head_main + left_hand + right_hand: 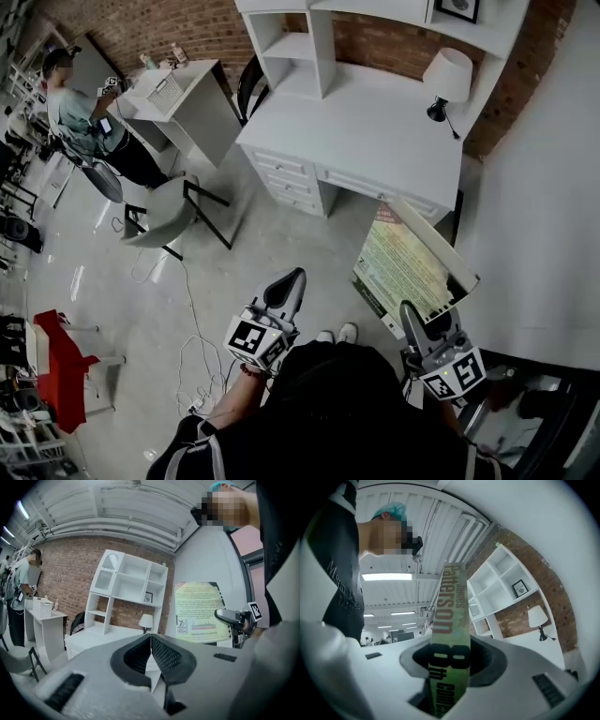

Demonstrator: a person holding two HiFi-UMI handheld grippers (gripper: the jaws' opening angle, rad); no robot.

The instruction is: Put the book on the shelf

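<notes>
The book is a paperback with a pale yellow-green cover full of dense small print, and its white page edges show along the far side. Its spine carries a name in big orange-red letters above a black "8th". It is up in the air, clamped by the spine end in the right gripper, whose jaws stand partly apart with their pads pressed on either face of the book. It hangs over the floor just in front of the white desk, well short of the shelf that rises from the desk's back. The left gripper is level beside it, jaws brought together with nothing in them. From the left gripper view the cover faces the camera, but most of its print is too small to read. The bottom of the spine runs down between the right jaws and off the picture, so the last word is cut short. In the head view the person's dark top covers both forearms.
</notes>
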